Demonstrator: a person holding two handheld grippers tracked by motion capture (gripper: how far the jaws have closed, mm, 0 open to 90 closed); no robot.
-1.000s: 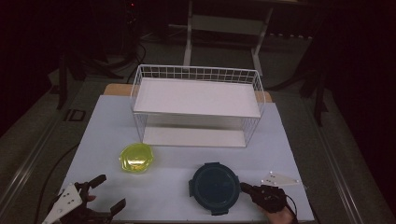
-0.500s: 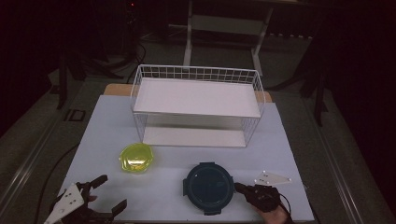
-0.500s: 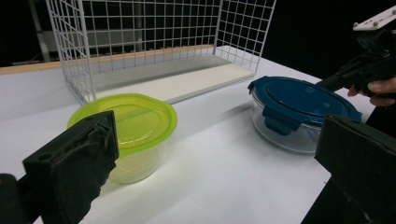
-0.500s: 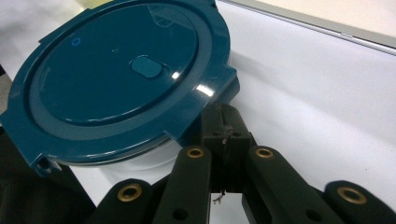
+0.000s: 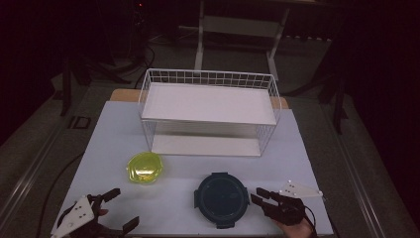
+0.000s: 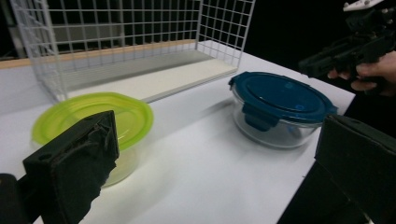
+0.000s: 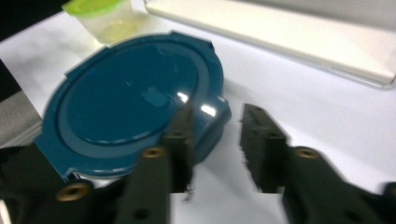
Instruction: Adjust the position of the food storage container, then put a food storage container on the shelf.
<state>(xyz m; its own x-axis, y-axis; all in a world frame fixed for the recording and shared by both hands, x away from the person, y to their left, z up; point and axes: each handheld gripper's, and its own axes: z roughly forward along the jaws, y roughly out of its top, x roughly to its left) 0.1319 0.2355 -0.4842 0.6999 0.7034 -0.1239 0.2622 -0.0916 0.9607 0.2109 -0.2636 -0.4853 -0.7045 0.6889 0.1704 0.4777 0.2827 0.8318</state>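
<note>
A dark room surrounds the scene: a grey floor, black cables trailing across it, and the legs of a pale metal stand (image 5: 237,29) at the back. In the middle stands a table (image 5: 114,129) with a matt white top; a strip of wood edge shows at its far side.

The largest thing on the top is a white wire rack (image 5: 208,111) with two flat white shelves, one above the other, set toward the far half of the table. The left gripper view shows its mesh wall (image 6: 116,28) and the lower shelf board lying flat on the surface.

In front of the rack, near the table's front edge and right of centre, sits the blue-lidded glass container (image 5: 221,199), round, upright, its lid clipped on; the clear glass bowl under the lid shows in the left gripper view (image 6: 280,109). To its left, apart from it, stands a smaller container with a yellow-green lid (image 5: 144,168).

The right gripper (image 5: 257,196) lies just beside the blue-lidded container's right rim. Its jaws have just been opening and stand parted, with bare table between them (image 7: 217,140); one jaw sits next to the lid's edge clip.

The left gripper (image 5: 126,210) hovers at the front left corner, jaws spread wide, holding nothing.
</note>
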